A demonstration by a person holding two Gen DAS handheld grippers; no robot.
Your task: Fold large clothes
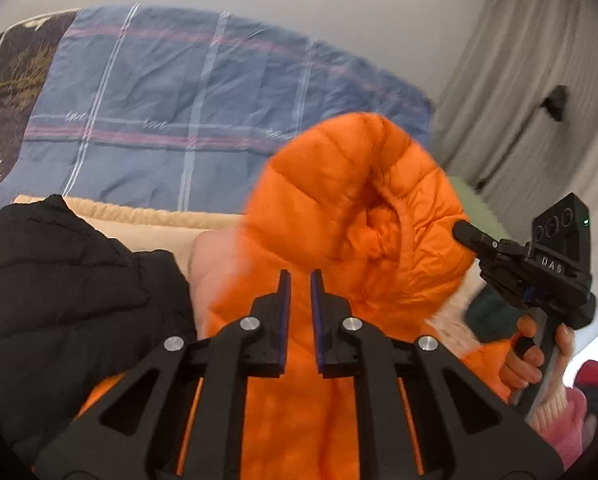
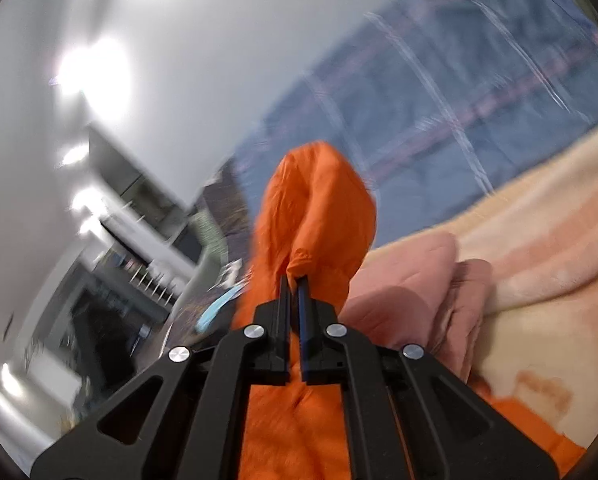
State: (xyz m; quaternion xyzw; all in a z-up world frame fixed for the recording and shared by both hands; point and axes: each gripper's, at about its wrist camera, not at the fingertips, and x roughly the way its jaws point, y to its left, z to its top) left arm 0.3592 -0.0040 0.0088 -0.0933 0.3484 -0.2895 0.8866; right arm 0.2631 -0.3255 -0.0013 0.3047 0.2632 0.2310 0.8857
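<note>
Puffy orange quilted down jacket (image 1: 351, 208) is lifted over the bed's blue plaid quilt (image 1: 171, 92). Right claw (image 2: 293, 280) is clamped on a bunched fabric edge, probably to carry it across for a fold. Left claw (image 1: 300, 276) is narrow, over orange fabric; hold unclear.
</note>
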